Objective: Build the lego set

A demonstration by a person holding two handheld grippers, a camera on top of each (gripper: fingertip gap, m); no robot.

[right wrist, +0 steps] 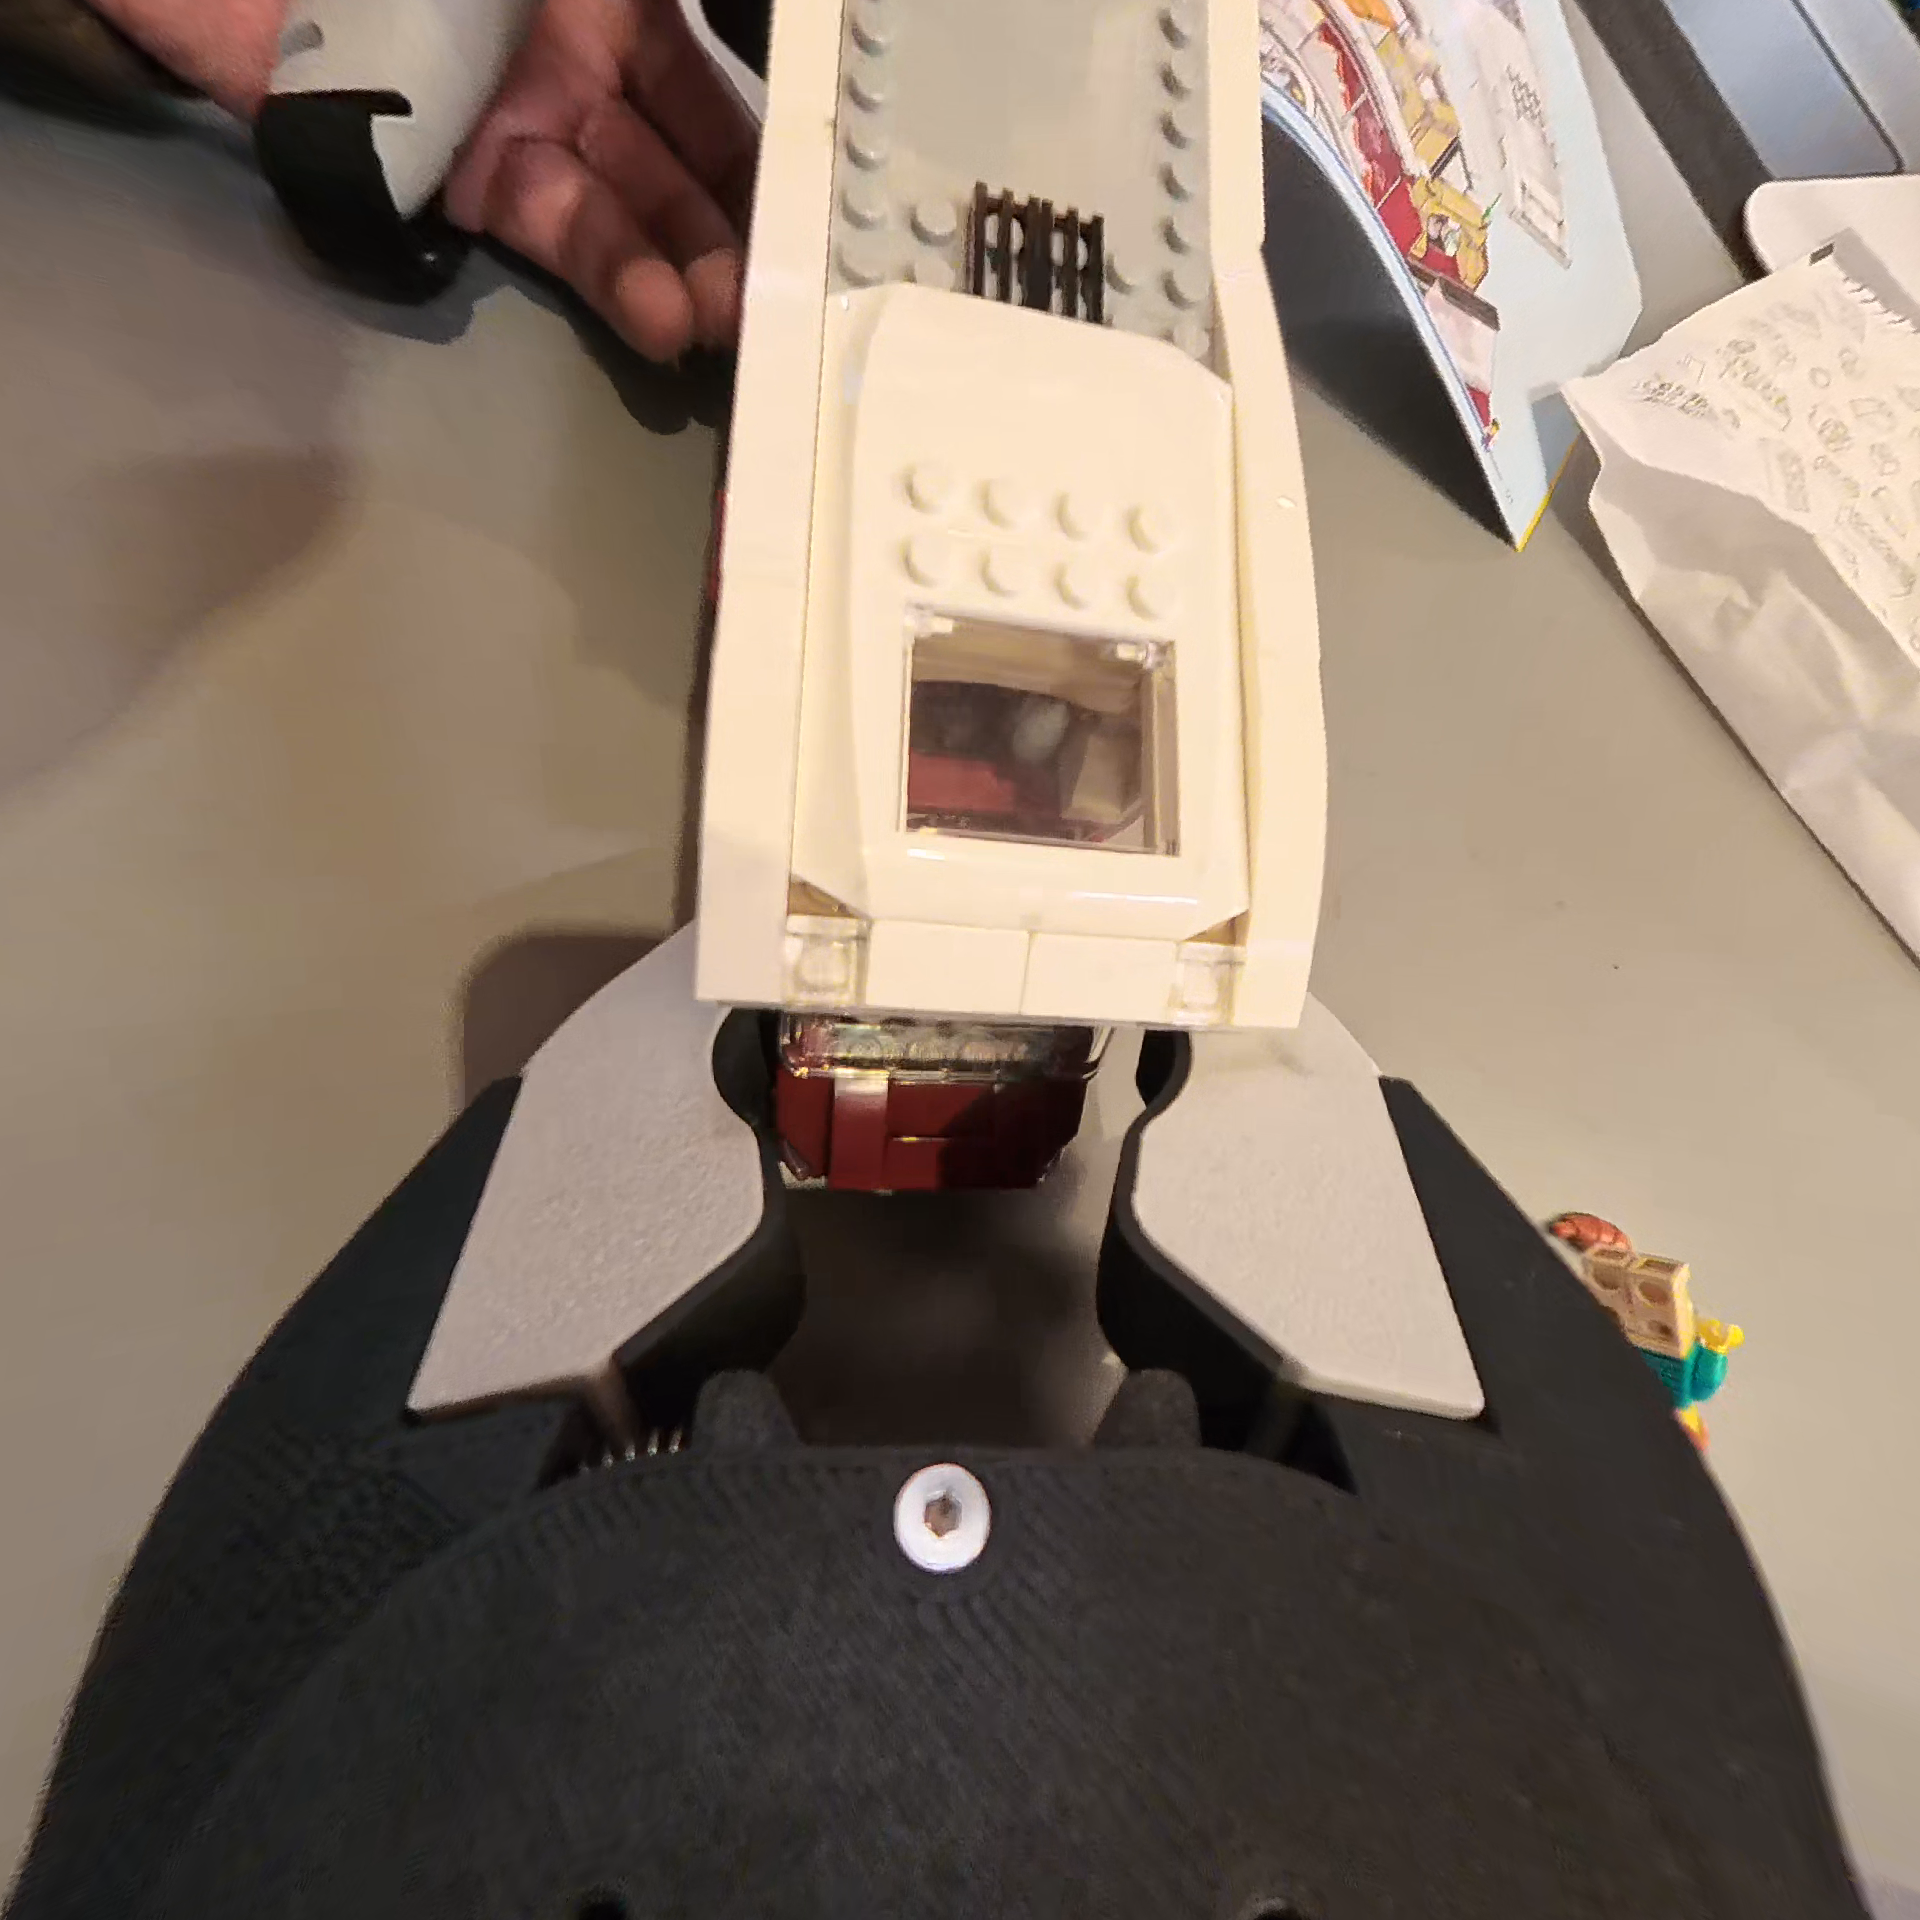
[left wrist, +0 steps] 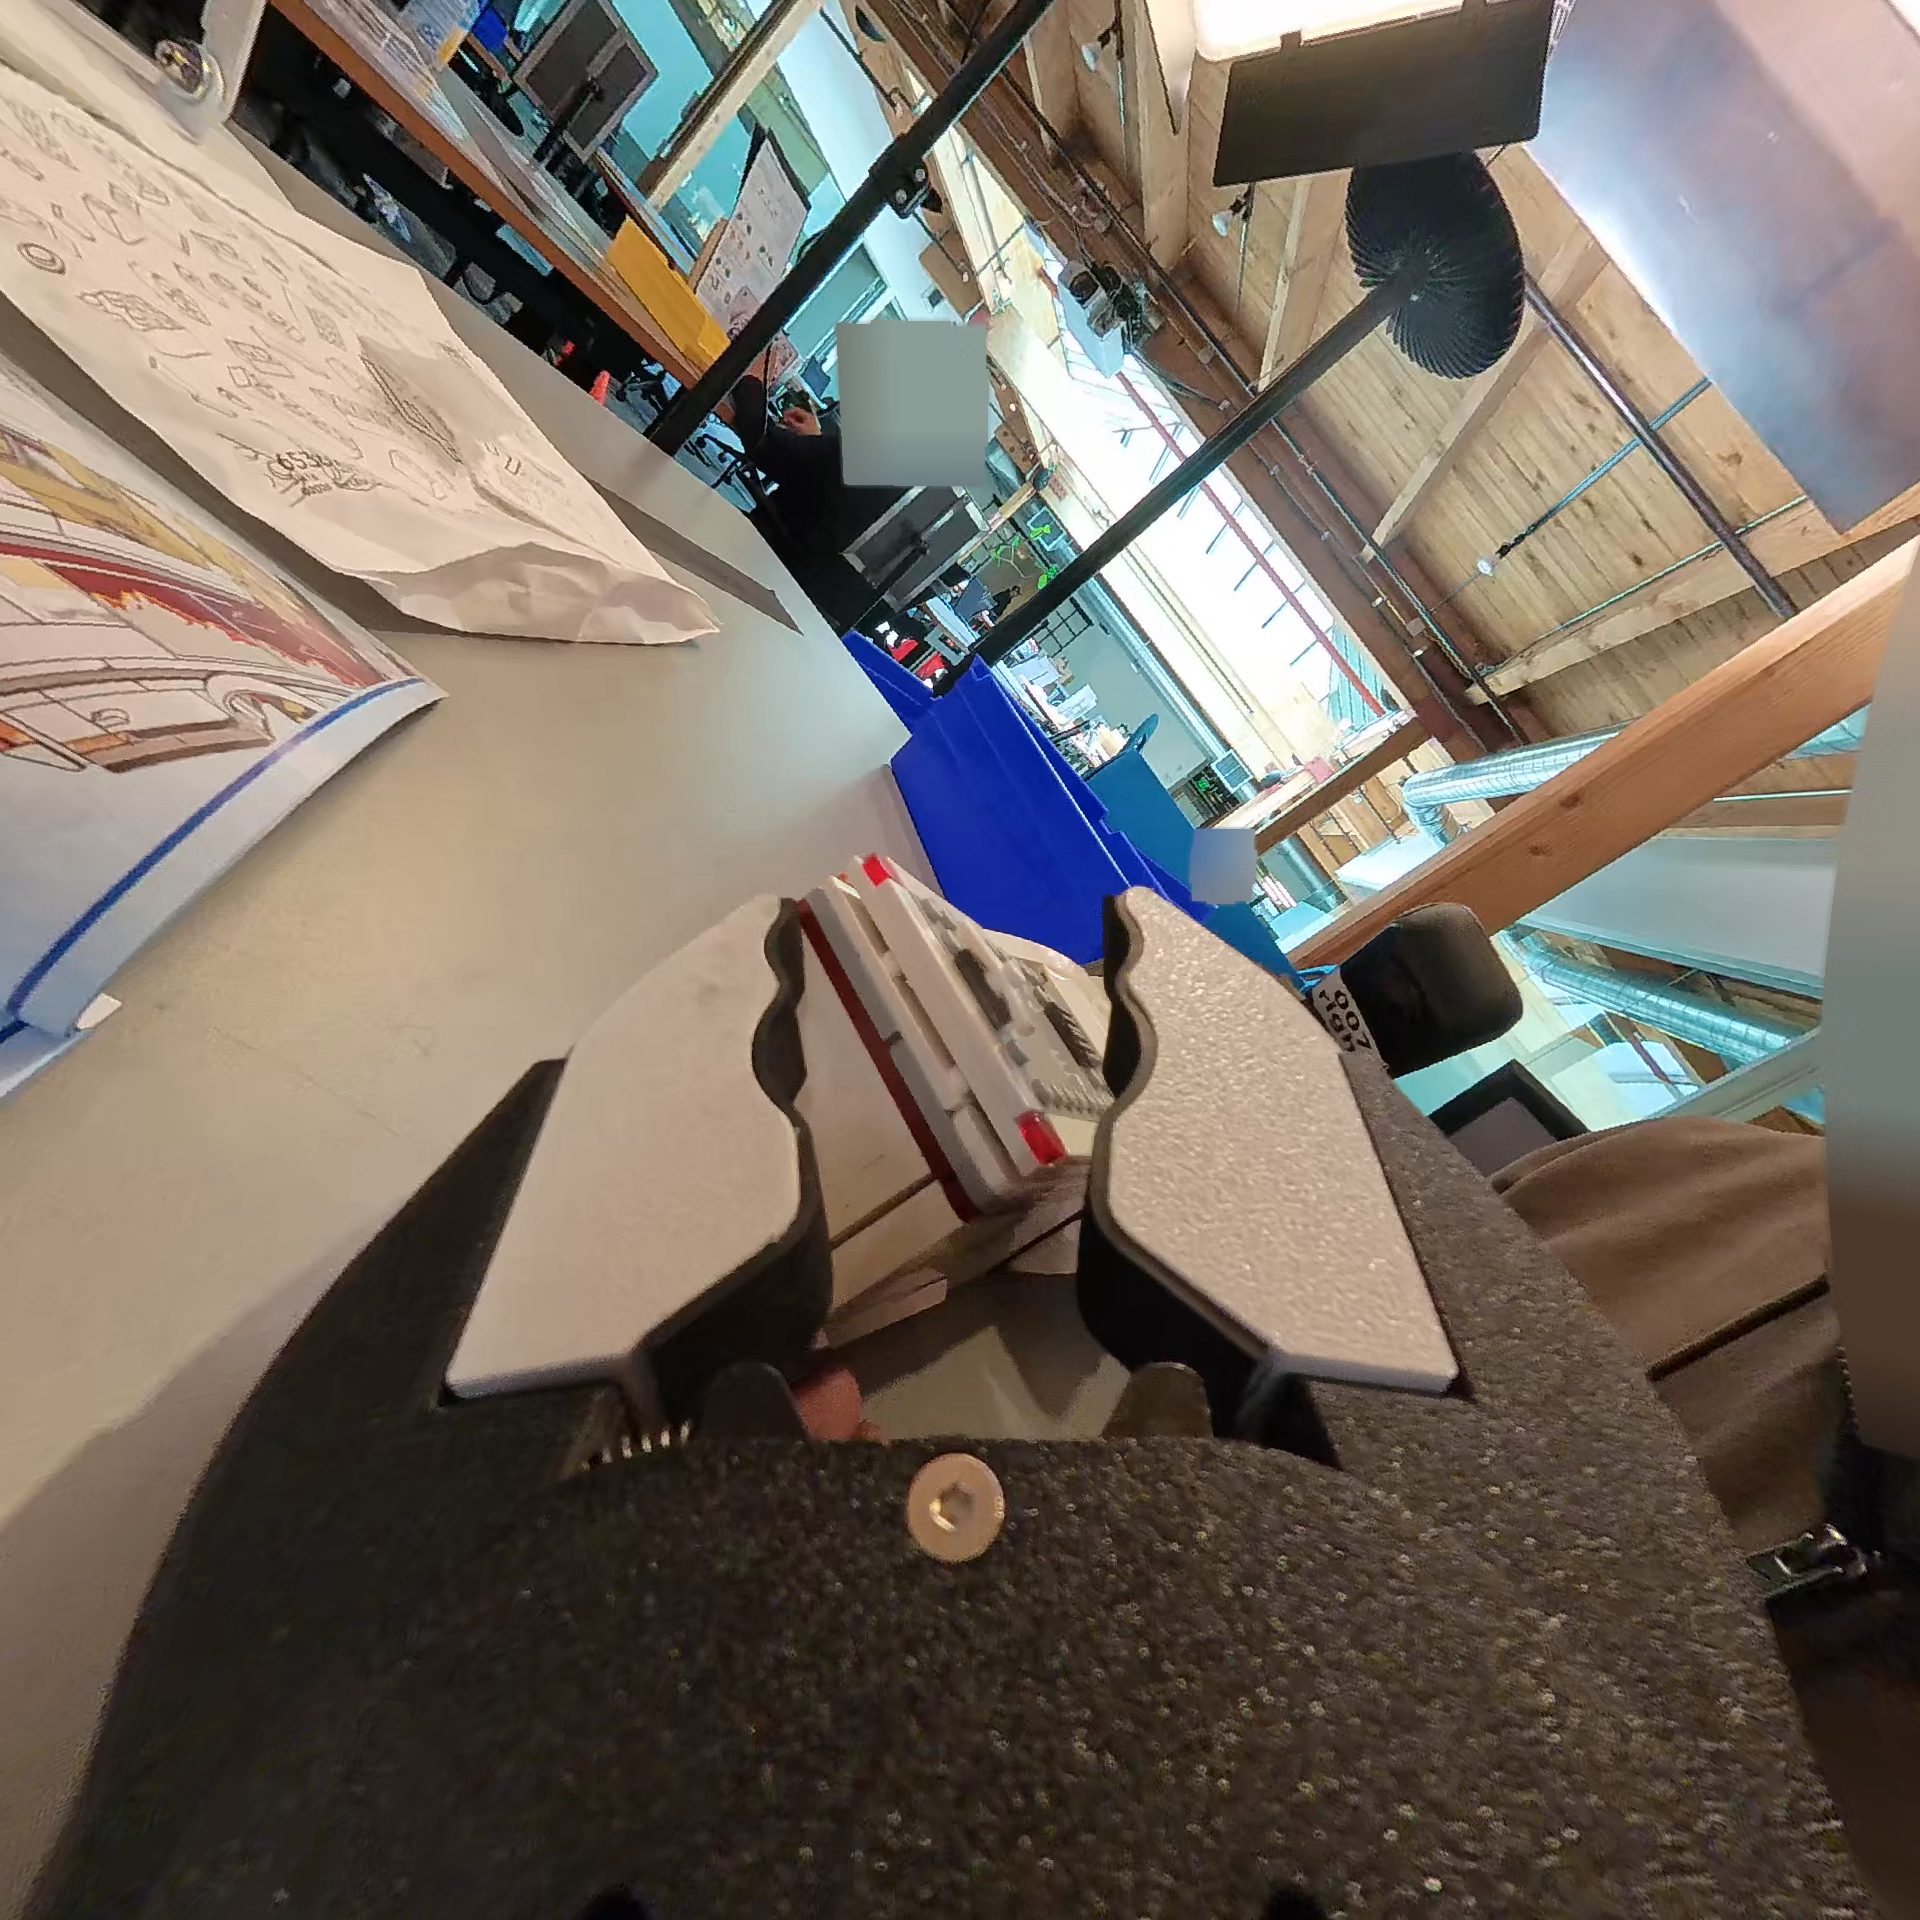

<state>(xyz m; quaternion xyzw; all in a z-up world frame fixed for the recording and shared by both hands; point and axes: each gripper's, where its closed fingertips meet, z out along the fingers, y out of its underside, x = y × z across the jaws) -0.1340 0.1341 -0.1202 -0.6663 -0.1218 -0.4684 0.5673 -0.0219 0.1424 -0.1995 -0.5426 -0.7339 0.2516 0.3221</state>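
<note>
While its long axis runs straight away from the right hand-held gripper [right wrist: 951, 1049], the white brick van [right wrist: 1008, 623] sits between both grippers' parted fingers.

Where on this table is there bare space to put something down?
Bare grey table lies left of the white brick van, below the hand. The right is crowded: booklet, printed sheet, small brick figures.

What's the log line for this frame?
left gripper: toy van between fingers, contact unclear | right gripper: open around van front | table: booklet
</note>
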